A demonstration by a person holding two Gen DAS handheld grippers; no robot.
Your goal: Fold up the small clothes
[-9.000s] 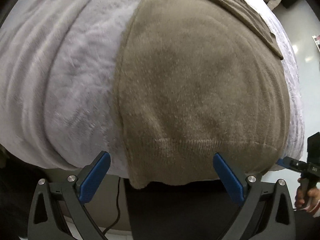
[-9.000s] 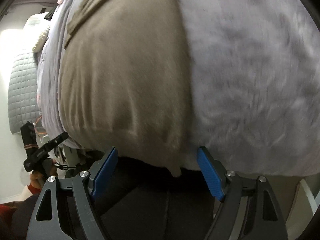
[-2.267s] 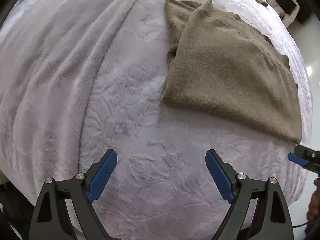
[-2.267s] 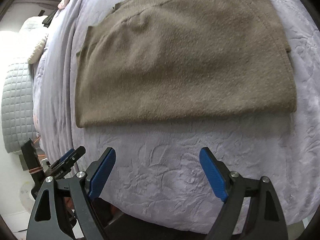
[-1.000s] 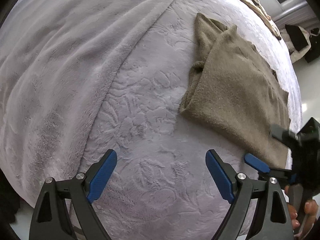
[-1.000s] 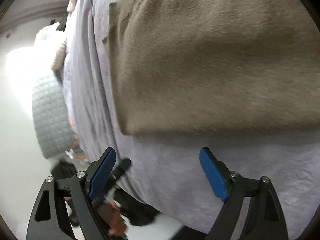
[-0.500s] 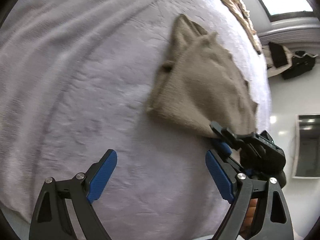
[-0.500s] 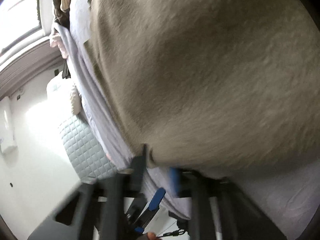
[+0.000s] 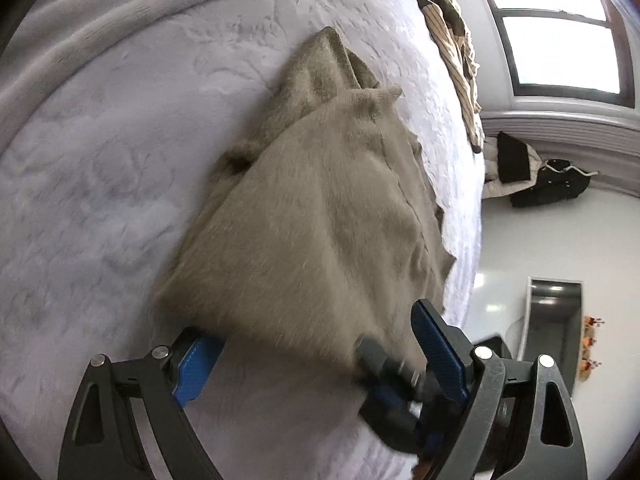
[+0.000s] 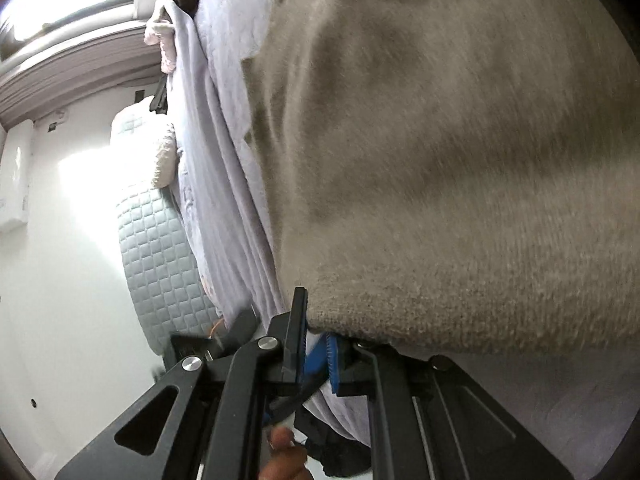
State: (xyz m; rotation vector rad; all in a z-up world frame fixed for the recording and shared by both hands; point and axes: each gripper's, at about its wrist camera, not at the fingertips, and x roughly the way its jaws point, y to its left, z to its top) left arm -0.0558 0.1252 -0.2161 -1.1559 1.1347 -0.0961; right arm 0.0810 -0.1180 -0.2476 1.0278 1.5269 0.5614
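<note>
A tan knitted sweater (image 9: 320,208), folded, lies on the lilac plush bed cover (image 9: 100,168). My left gripper (image 9: 312,328) stands open at the sweater's near edge. The edge runs between its fingers and drapes over the left blue pad (image 9: 196,368), and no pad presses on it. My right gripper (image 9: 384,364) reaches in from the lower right, between the left gripper's fingers. In the right wrist view this right gripper (image 10: 316,320) is shut on the sweater's (image 10: 440,200) near corner, and the knit fills most of the frame. A hand's fingertips (image 10: 284,452) show below it.
A pile of striped and dark clothes (image 9: 452,40) lies at the bed's far edge under a window (image 9: 560,40). Dark jackets (image 9: 536,180) lie on the white floor. A grey quilted cushion (image 10: 160,260) and a pink garment (image 10: 164,44) sit beside the bed.
My right gripper has shut on the sweater's near corner. The left gripper has swung right and closer, so the sweater's edge now lies between its open fingers.
</note>
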